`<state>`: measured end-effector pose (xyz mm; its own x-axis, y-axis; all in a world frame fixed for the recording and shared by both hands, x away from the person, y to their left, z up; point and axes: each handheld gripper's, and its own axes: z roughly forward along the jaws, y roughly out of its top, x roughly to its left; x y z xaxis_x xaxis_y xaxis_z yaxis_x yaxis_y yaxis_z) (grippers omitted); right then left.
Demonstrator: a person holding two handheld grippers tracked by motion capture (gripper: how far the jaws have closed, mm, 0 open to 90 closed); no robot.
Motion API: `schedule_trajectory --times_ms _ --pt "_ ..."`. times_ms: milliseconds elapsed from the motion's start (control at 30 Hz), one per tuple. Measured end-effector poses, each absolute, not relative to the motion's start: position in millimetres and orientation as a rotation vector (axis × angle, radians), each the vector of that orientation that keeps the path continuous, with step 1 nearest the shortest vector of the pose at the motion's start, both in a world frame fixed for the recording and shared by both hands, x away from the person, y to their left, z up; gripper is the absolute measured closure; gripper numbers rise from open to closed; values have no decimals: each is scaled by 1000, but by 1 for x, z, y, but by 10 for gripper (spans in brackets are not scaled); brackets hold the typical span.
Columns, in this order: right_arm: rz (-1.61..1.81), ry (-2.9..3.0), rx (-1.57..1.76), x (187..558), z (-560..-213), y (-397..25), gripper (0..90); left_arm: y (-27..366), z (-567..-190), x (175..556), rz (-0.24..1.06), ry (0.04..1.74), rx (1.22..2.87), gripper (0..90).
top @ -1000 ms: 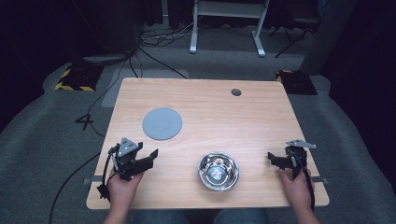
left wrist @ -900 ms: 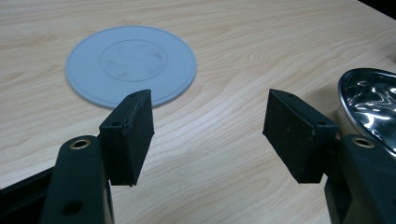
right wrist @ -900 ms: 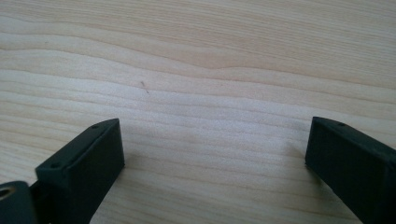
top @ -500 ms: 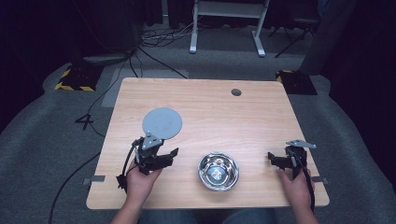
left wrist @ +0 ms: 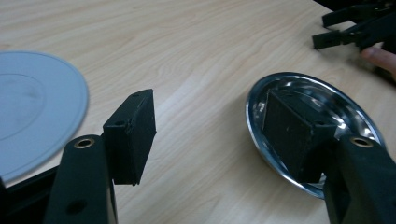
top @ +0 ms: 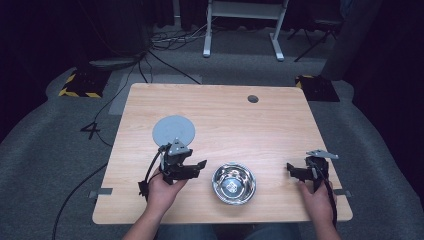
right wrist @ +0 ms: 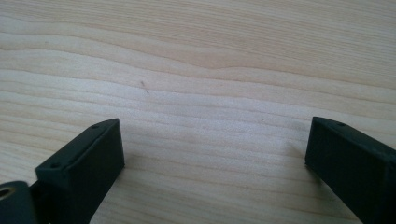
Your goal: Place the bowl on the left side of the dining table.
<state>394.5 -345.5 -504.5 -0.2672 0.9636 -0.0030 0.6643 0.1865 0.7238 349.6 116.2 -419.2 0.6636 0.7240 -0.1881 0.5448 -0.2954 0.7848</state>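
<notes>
2 grippers are over the worktop [top: 225,107], and only 1 of them has moved. The left gripper [top: 192,167] was near the left edge 1 second ago. Now it sits closer to the middle, between the grey plate [top: 173,131] and the steel bowl [top: 233,183]. Its jaws point toward the bowl and stand wide open with nothing between them.

From the left gripper view, the bowl [left wrist: 327,105] lies just past the right jaw, and that jaw hides part of the rim. The grey plate [left wrist: 37,112] lies off to the left side. The bowl and the plate are in the same spots as before. The bowl rests near the front edge of the worktop, and the plate is a bit farther back and to the left.

The right gripper [top: 300,172] has not moved. It waits near the right edge, well apart from the bowl. Its jaws are open too, with only bare wood under them.

My guess is that the left gripper is going for the bowl. It has not touched it yet.
</notes>
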Motion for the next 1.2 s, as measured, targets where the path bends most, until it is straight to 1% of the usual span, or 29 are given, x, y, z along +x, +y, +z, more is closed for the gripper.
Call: schedule_trajectory --times_ms 100,167,367,500,533,600,733,800,933,1033,1167,1200 --pt "856 2004 1523 394 -504 -345 43 111 -422 354 202 1002 2006 345" --pt "856 2004 1522 394 -504 -346 43 110 -423 356 197 1010 2017 345" --pt "856 2004 1522 394 -504 -346 43 89 -438 369 148 1037 2094 346" --pt "855 2004 1521 394 -504 -346 43 74 -445 375 86 1035 2147 345" --pt "855 2004 1521 394 -504 -346 43 74 -445 375 86 1035 2147 352" --pt "855 2004 1521 395 -504 -346 43 63 -452 377 31 1028 2191 374" --pt "854 2004 1520 395 -504 -346 43 55 -459 377 12 1048 2250 407" --pt "854 2003 1520 395 -505 -346 43 52 -463 378 -38 1071 2256 439" --pt "855 2004 1520 395 -504 -346 43 45 -468 380 -90 1112 2297 460" --pt "855 2003 1520 395 -505 -346 43 40 -472 381 -128 1109 2320 475" --pt "855 2004 1521 395 -505 -346 43 37 -472 380 -139 1120 2324 494" --pt "855 2004 1521 394 -504 -346 43 35 -472 380 -119 1117 2335 501"
